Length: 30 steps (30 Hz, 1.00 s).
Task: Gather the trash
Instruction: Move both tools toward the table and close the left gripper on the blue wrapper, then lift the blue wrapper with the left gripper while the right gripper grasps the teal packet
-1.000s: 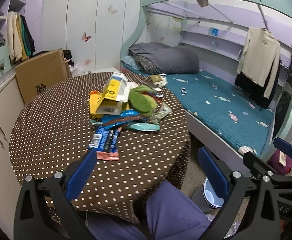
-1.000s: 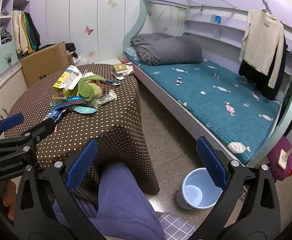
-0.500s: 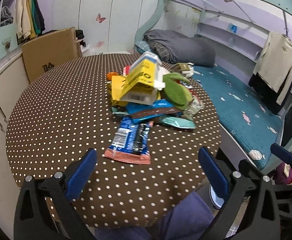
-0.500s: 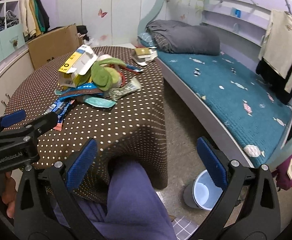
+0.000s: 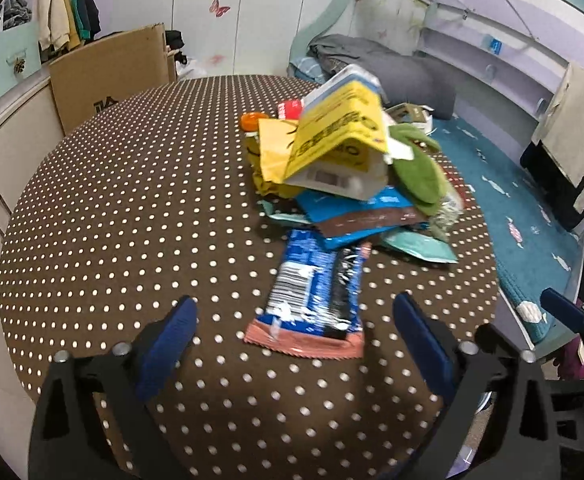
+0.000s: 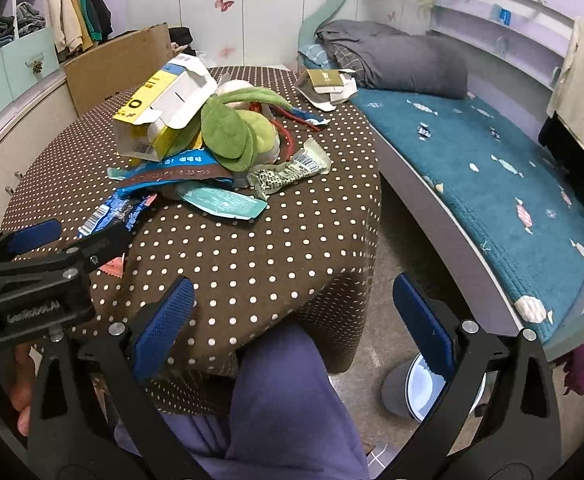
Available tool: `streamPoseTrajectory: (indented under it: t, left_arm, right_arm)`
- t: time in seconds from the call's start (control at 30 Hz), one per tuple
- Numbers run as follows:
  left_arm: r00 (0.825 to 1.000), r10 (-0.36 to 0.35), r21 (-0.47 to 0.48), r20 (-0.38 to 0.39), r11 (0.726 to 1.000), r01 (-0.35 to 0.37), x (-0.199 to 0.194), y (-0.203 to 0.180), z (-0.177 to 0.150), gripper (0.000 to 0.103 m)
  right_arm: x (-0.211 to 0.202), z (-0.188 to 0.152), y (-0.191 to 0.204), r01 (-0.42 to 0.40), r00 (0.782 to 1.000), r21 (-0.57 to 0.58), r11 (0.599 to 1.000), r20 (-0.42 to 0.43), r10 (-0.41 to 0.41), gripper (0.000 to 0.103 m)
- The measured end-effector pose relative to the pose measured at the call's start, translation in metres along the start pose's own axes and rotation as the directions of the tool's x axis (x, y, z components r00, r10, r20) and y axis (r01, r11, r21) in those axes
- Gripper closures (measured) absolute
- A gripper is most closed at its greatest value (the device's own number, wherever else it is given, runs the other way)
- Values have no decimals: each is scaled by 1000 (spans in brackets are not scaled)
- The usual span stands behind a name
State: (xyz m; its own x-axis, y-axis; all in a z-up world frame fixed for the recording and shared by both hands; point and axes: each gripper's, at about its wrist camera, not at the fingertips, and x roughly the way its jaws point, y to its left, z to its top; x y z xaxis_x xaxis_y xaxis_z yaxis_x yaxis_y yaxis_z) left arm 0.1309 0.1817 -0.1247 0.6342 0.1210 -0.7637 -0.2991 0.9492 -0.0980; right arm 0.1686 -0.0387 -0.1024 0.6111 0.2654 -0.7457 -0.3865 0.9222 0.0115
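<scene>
Left gripper [image 5: 294,336] hangs low over the table [image 5: 104,216], jaws closing, with the near end of the blue wrapper [image 5: 316,292] between the pads (not pinched yet, nothing's touching). Right gripper [image 6: 294,314] is wide open and empty off the table's right edge, above the person's knee [image 6: 292,396]. Past the wrapper sits the trash pile [image 5: 344,168], yellow box [image 5: 336,140] on top. The bin [image 6: 424,388] is on the floor right of the table.

Print on the yellow box [image 5: 338,136] is motion-blurred and unreadable. The bin [image 6: 420,388] is half hidden behind the right gripper [image 6: 292,324] finger. Lower wrappers [image 6: 180,176] lie partly buried under the pile.
</scene>
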Motion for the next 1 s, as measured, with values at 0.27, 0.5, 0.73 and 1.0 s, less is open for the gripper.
streamPoseTrajectory:
  t: [0.27,0.5,0.73,1.0]
  left_arm:
    - [1000,21,27,20,999,-21,7,7,5,55]
    - [998,47,-8,40,999,-46,-4,22,0,59]
    - [995,80,-53,61,996,-77,-16,41,-2,60]
    - [993,97,-72,71,993,-92,-26,49,-5,60]
  right_arm:
    - [7,10,3,-22,1000,-8,1000,-4,22,6]
    - [15,25,25,-74,997,-98,992,23,76,6]
    - [38,44,45,-186,982,-197,963,1,190,9]
    - [59,54,56,-216,976,-215,952,-60,208,52]
